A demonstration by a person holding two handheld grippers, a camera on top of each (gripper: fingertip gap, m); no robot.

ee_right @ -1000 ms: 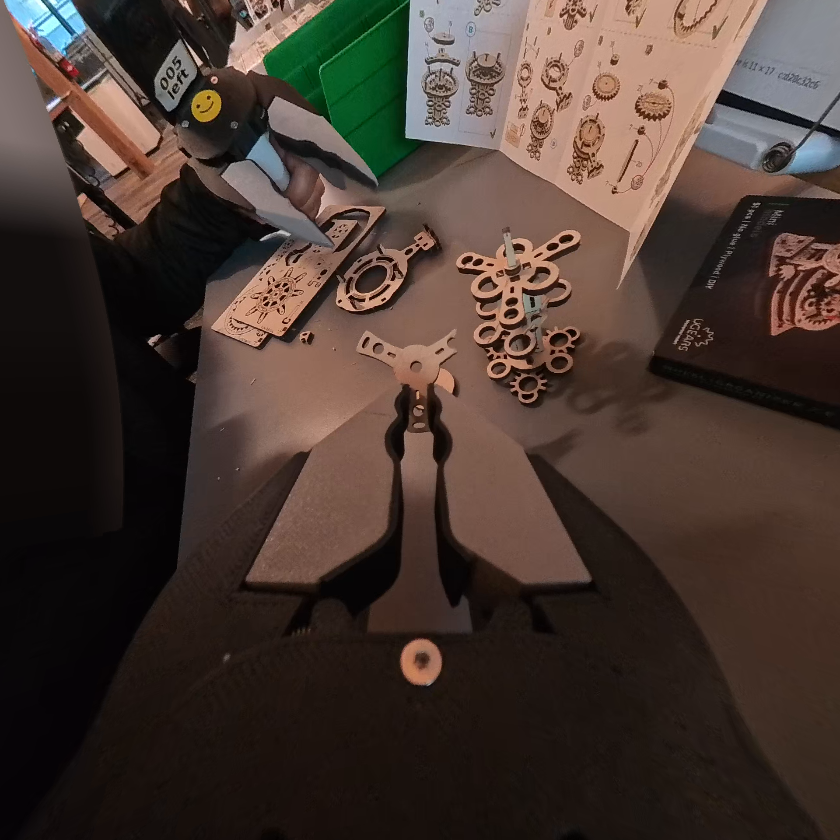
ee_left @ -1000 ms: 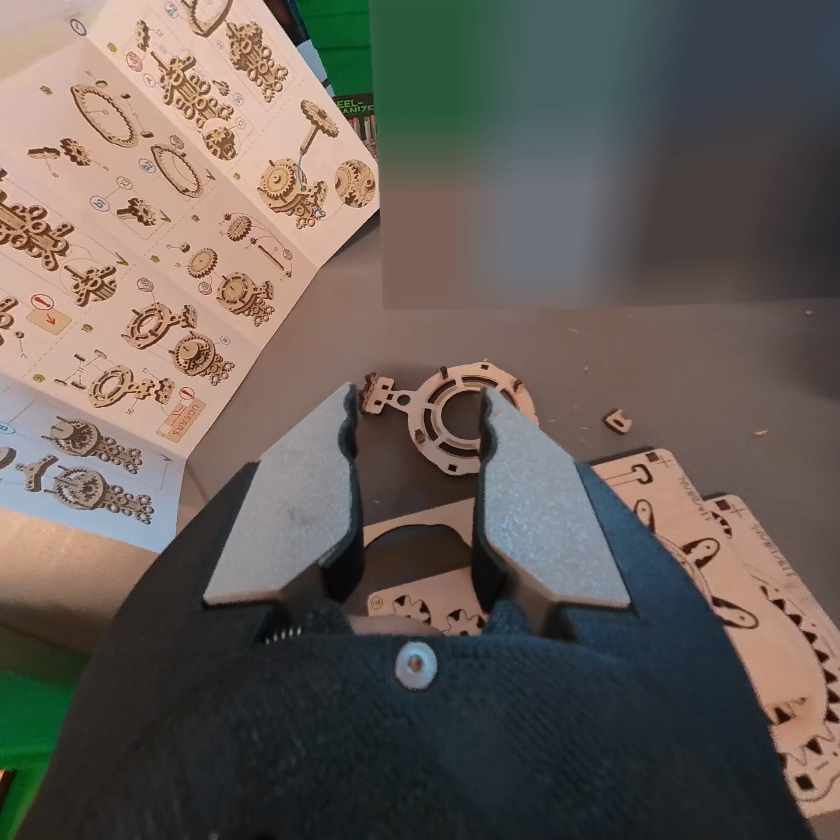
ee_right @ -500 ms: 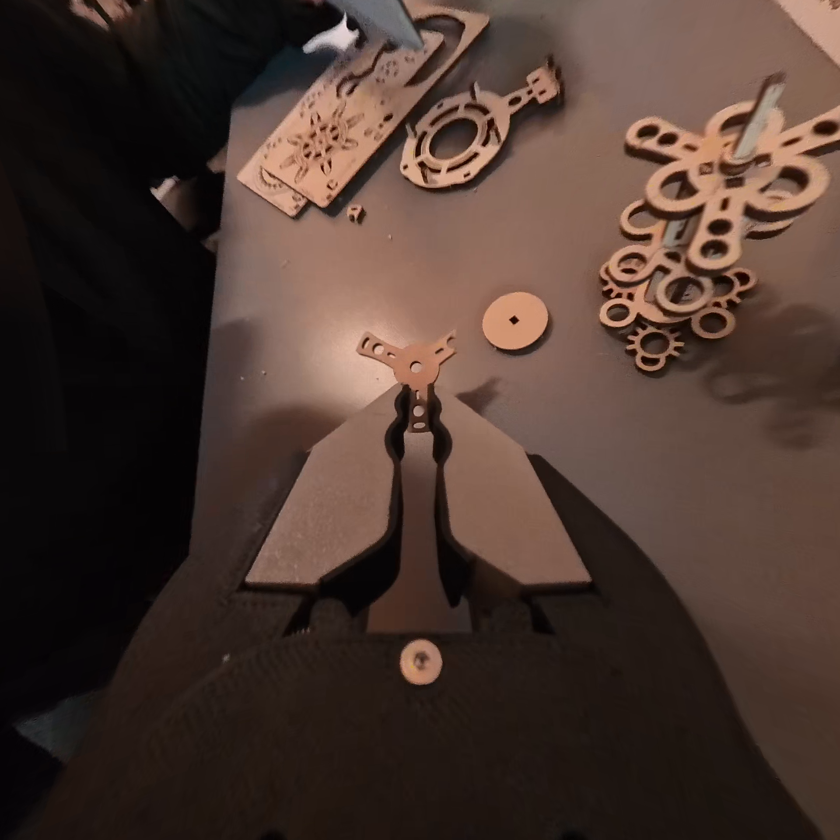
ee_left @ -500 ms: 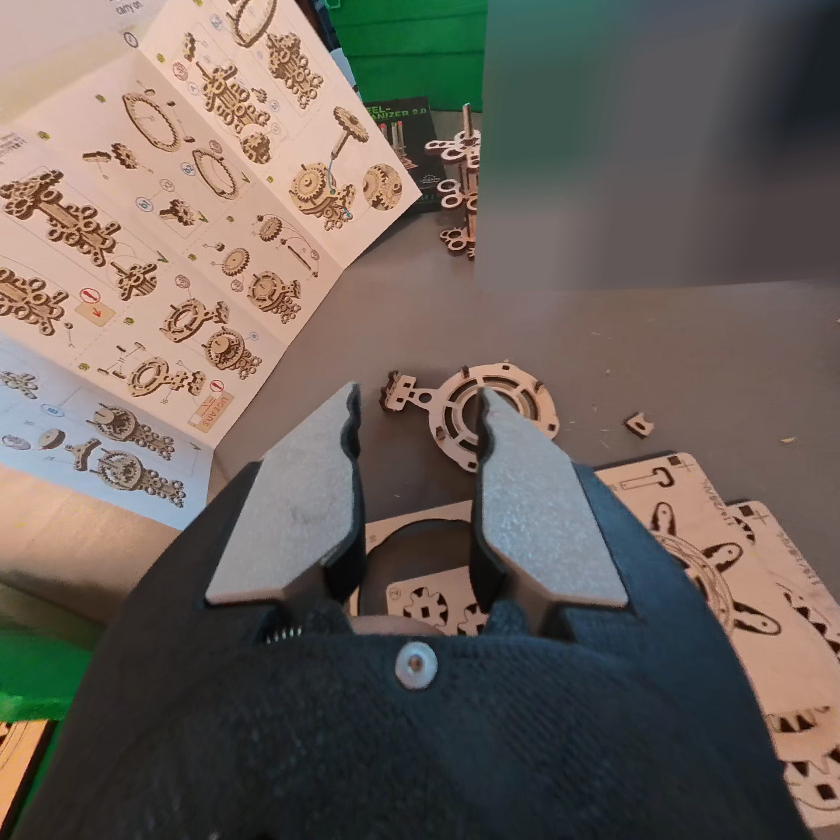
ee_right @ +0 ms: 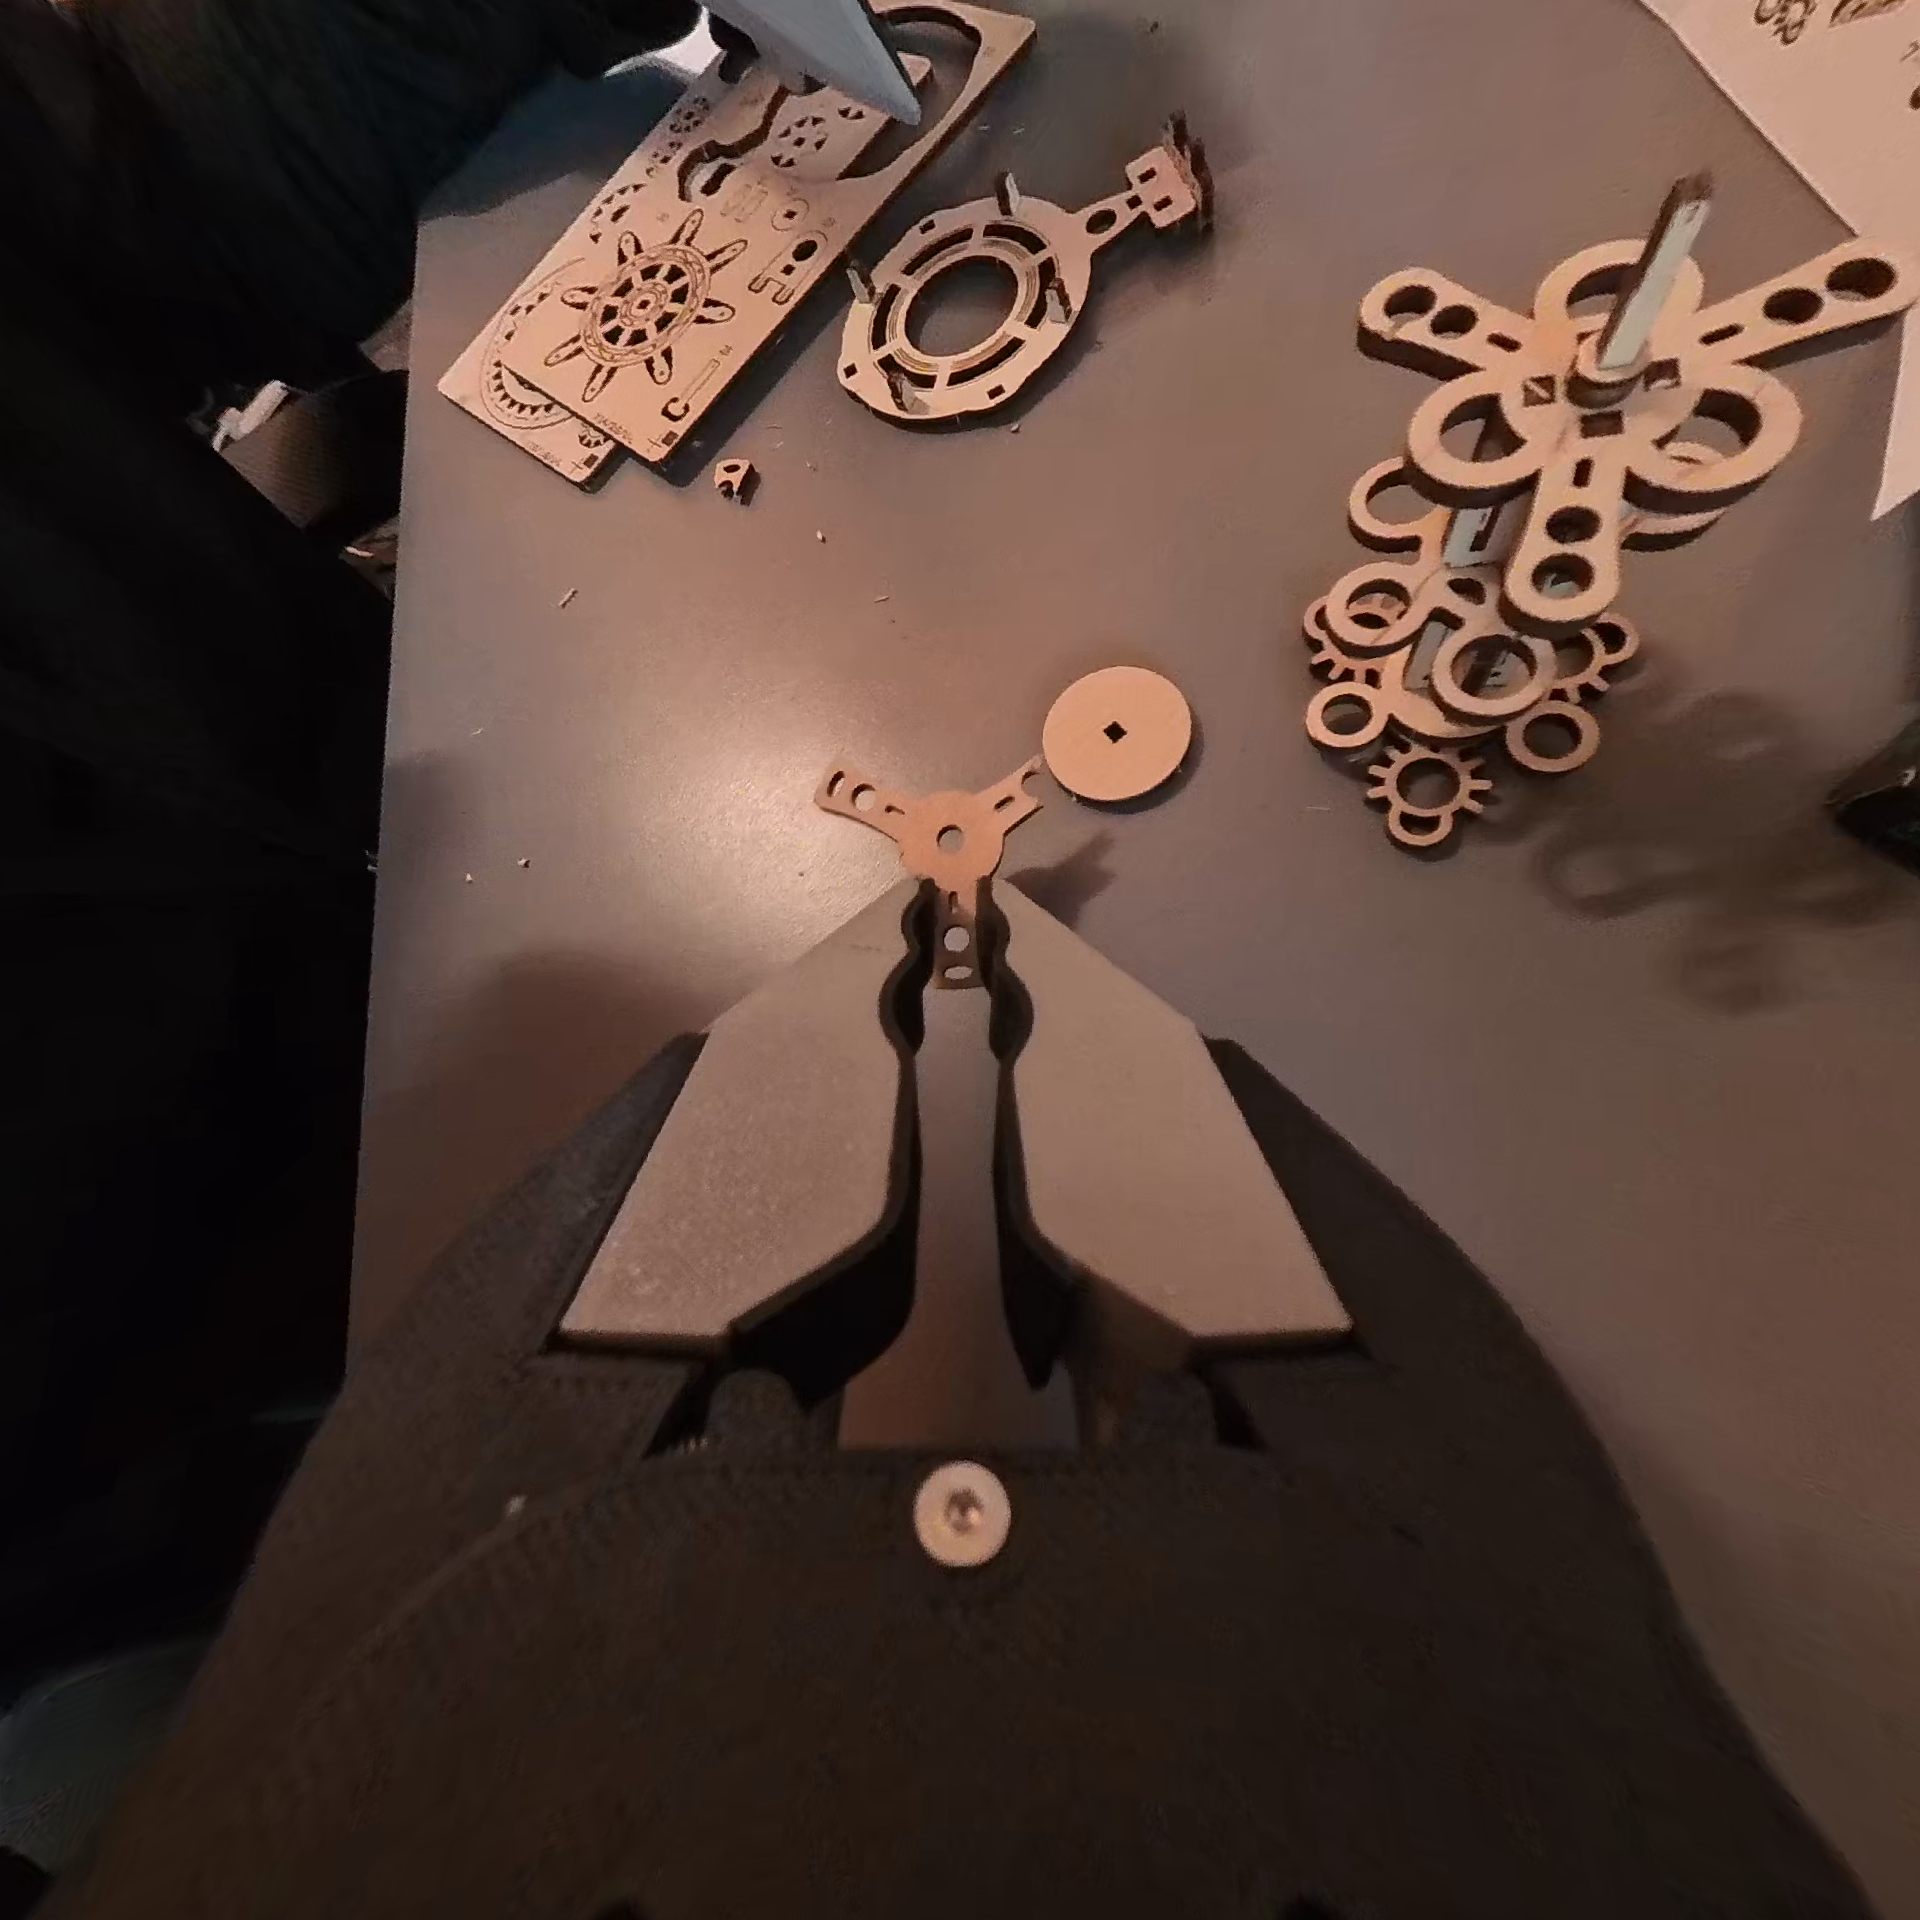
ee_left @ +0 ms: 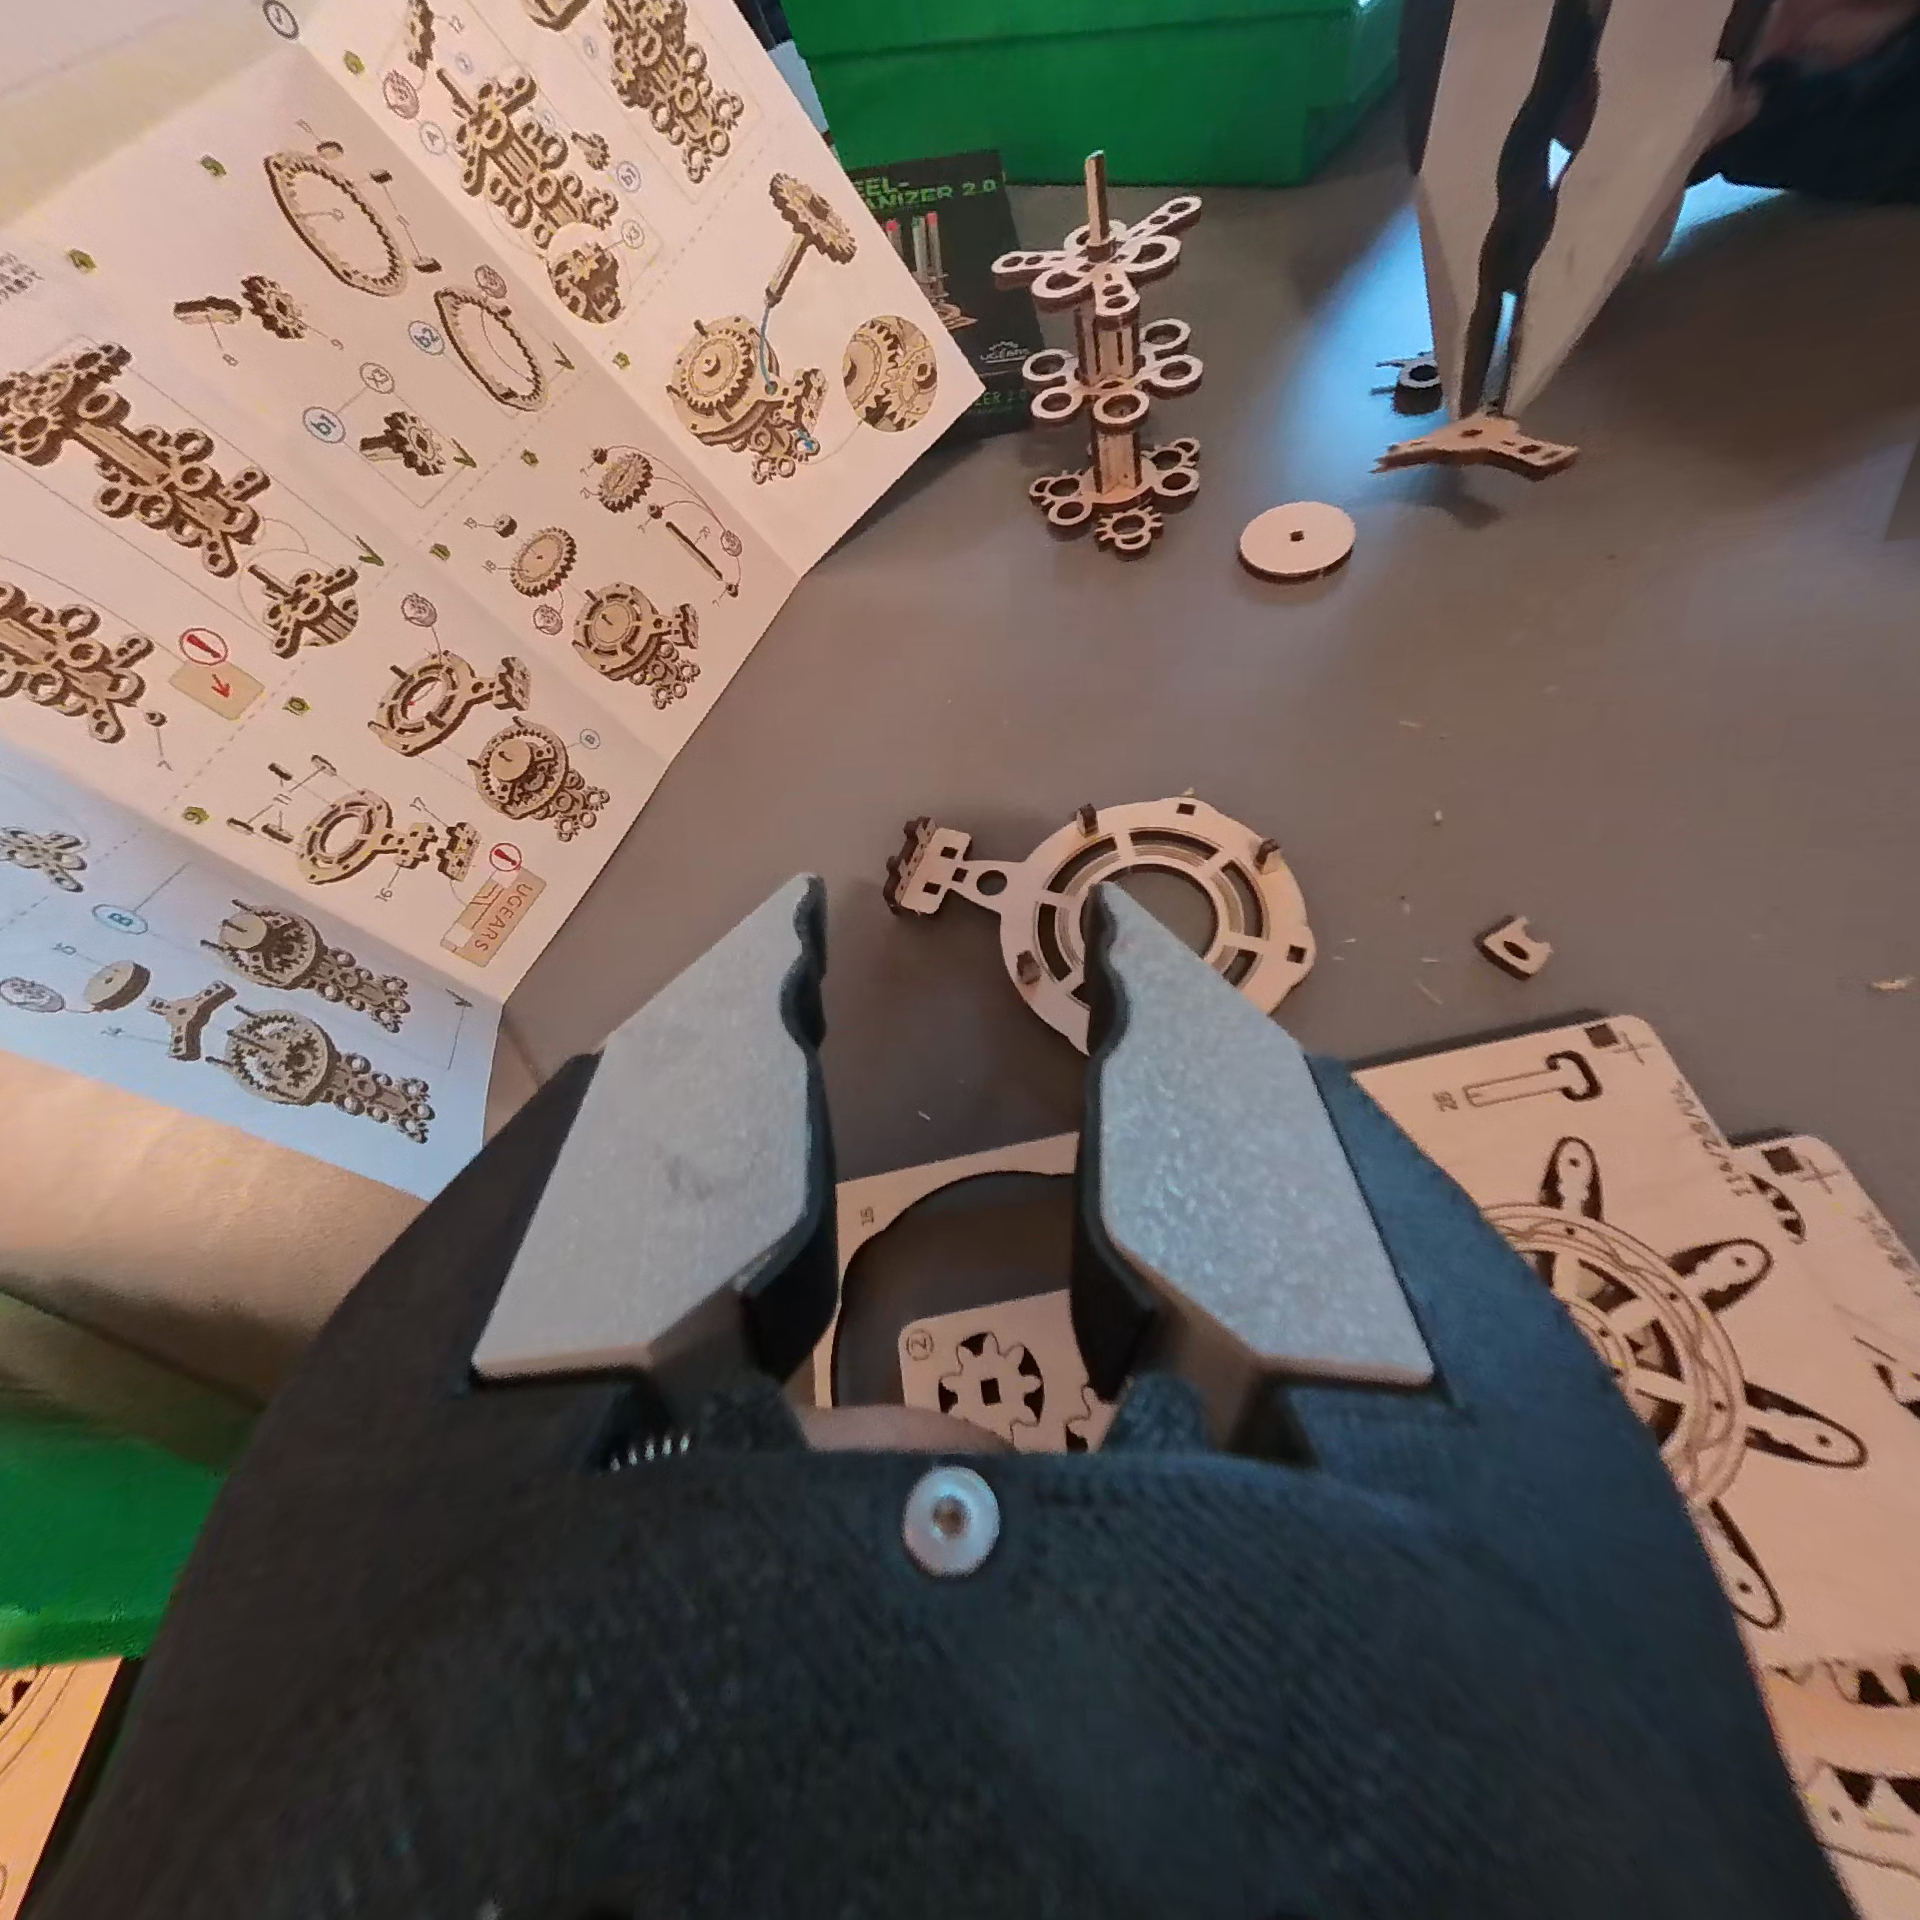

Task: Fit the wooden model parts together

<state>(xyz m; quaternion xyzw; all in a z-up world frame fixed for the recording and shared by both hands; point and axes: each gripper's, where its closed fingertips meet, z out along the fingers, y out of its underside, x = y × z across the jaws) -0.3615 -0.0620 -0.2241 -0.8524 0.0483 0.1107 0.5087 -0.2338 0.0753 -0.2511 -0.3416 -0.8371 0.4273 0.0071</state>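
Pale wooden disc (ee_right: 1115, 734), grey table (ee_right: 1351, 1039)

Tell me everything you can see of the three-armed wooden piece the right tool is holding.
The three-armed wooden piece is thin, flat, pale plywood: a round hub with a centre hole and three perforated arms. The right tool is shut on one arm, holding the piece roughly level just above the grey table; contact with it cannot be told. One free arm's tip overlaps the round disc in view.
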